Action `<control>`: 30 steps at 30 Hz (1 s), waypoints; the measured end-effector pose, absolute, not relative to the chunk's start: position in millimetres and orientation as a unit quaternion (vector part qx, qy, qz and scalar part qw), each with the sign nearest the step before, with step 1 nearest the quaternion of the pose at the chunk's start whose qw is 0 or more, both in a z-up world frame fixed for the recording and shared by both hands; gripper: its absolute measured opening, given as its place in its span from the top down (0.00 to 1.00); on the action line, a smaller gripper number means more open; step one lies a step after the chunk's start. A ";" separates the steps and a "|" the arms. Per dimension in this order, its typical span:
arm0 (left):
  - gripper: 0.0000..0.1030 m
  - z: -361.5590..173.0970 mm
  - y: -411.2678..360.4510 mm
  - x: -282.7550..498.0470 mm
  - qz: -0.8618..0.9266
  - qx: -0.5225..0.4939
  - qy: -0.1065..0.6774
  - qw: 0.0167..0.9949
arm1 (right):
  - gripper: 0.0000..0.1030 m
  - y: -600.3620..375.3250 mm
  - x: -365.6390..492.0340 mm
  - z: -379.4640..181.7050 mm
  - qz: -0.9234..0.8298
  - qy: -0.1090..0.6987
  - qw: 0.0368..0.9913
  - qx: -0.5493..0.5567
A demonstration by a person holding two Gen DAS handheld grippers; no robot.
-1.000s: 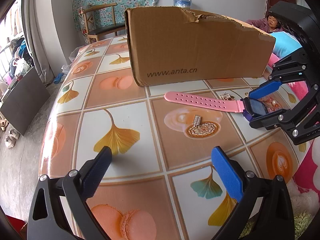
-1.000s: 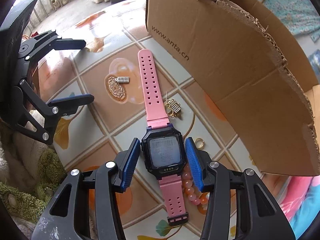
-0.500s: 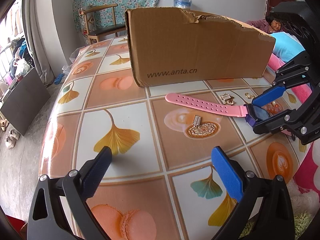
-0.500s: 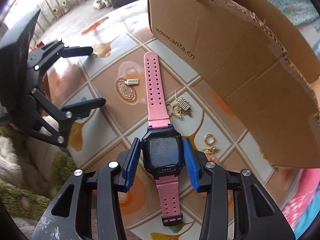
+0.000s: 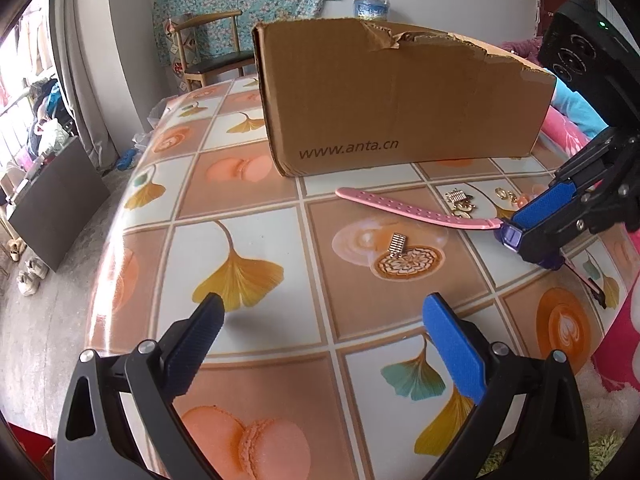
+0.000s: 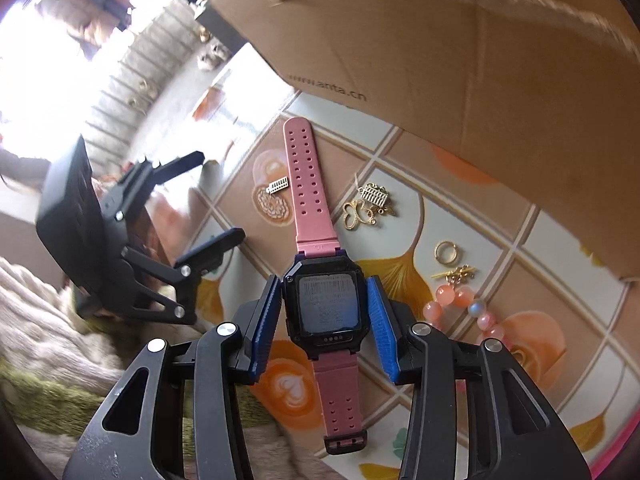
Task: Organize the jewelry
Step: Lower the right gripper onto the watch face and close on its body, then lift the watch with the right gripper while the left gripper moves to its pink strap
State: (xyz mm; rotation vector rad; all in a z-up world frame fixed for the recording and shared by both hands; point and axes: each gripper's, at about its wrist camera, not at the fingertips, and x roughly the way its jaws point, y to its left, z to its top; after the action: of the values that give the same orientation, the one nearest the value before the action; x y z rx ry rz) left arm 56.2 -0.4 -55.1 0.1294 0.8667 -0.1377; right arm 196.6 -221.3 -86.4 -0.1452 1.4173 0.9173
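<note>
My right gripper is shut on a pink-strapped watch, its blue pads against the sides of the black case. In the left wrist view the watch's strap slopes up off the table to the right gripper. My left gripper is open and empty above the table's near part. A small silver charm lies on the table ahead of it. Gold charms, a gold ring, a gold clasp piece and a pink bead bracelet lie to the right of the watch.
A torn brown cardboard box printed "www.anta.cn" stands at the back of the patterned table. A wooden chair stands behind it. The table's left edge drops to the floor. Pink bedding lies at the right.
The right gripper has lifted and tilted with the watch in it, and the view has swung. The bead bracelet lies uncovered to the watch's right. The left gripper has stayed put.
</note>
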 end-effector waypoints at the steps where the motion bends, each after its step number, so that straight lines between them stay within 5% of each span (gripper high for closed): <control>1: 0.06 -53.4 -1.3 54.2 -0.066 0.068 0.412 0.906 | 0.61 -223.1 196.9 -88.2 0.407 0.629 0.660 -0.056; 30: 0.41 -42.9 -79.6 82.8 -0.263 0.323 0.347 0.841 | 0.61 -271.8 203.1 -90.3 0.461 0.647 0.607 0.010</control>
State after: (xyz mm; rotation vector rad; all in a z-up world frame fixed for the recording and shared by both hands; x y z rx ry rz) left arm 82.8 -79.6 -42.9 0.6817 0.7329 -0.5564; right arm 203.1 -271.8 -90.3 0.0234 1.4960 1.0657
